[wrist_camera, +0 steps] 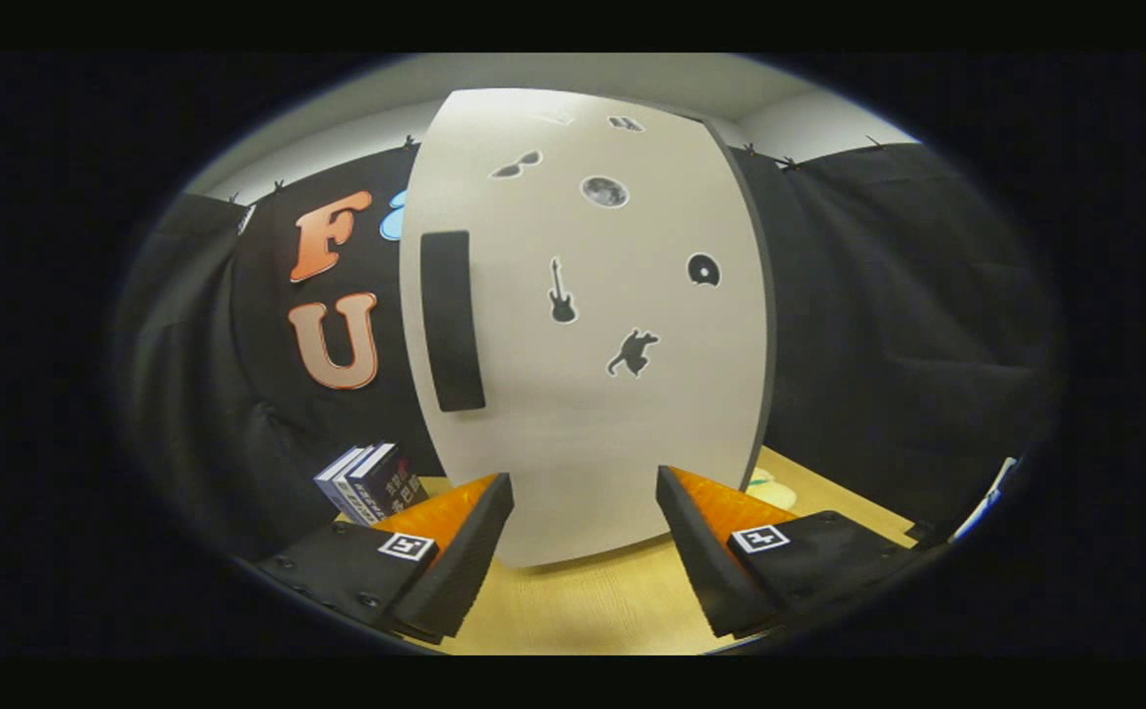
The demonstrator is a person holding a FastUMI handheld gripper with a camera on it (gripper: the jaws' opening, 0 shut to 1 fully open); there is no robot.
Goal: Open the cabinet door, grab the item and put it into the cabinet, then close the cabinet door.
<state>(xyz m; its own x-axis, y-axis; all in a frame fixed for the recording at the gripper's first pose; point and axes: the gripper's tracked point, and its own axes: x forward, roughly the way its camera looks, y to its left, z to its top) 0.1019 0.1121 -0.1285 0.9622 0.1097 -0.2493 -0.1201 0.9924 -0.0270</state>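
Observation:
A white cabinet [583, 325] stands on the wooden table [583, 611] straight ahead of me, its door shut and facing me. The door carries several small black stickers and a tall black handle [452, 320] along its left side. My gripper [585, 492] is open, its two fingers spread wide just short of the door's lower edge, with nothing between them. The handle sits above and slightly left of my left finger [465, 551]. A pale item [768, 489] peeks out on the table at the cabinet's right, just beyond my right finger [706, 551]; its shape is mostly hidden.
A few upright books [368, 483] stand on the table left of the cabinet, beyond my left finger. Black cloth walls close the booth behind and on both sides. Bare tabletop lies between my fingers and the cabinet base.

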